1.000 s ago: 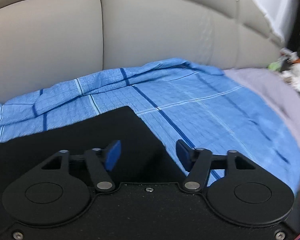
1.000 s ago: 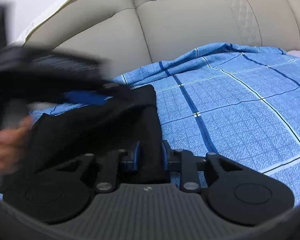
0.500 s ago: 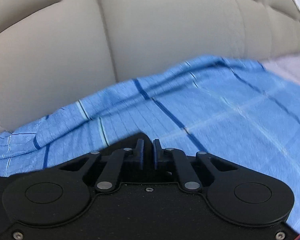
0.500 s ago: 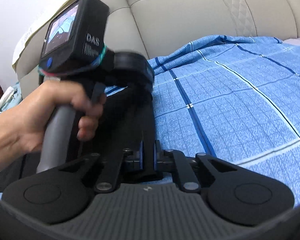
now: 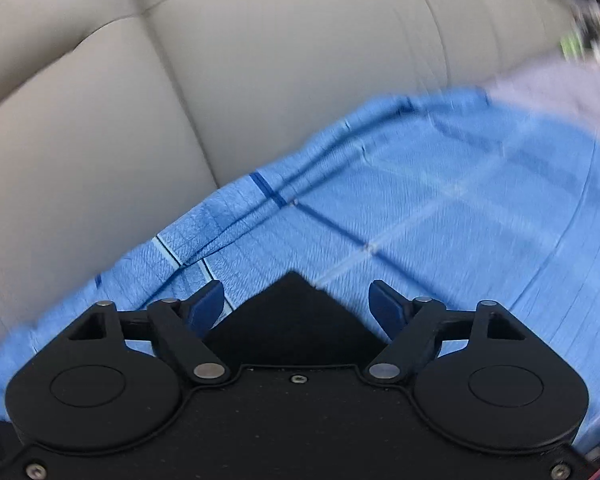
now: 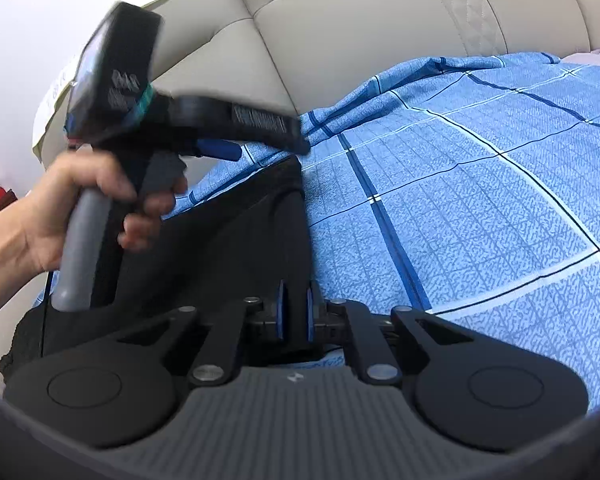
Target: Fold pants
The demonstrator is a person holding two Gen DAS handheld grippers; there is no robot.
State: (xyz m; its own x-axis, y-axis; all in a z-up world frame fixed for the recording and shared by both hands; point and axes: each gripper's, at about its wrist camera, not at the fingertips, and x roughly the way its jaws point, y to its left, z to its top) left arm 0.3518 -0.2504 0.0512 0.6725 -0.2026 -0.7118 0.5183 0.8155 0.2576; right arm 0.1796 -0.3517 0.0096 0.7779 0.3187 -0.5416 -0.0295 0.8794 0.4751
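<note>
Black pants [image 6: 236,240]: soft, limp, light; take at corners; right gripper [image 6: 294,316] pinches an edge fold, left gripper [image 5: 296,306] jaws opening over a corner, pads clear.

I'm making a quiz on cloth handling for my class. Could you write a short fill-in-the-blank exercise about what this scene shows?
1. The pants are ____ in colour.
2. They lie on a checked sheet whose colour is ____.
3. The right gripper is ____ on an edge of the pants.
4. The left gripper has its jaws ____, a corner of the pants between them but untouched.

Missing words: black; blue; shut; opening
</note>
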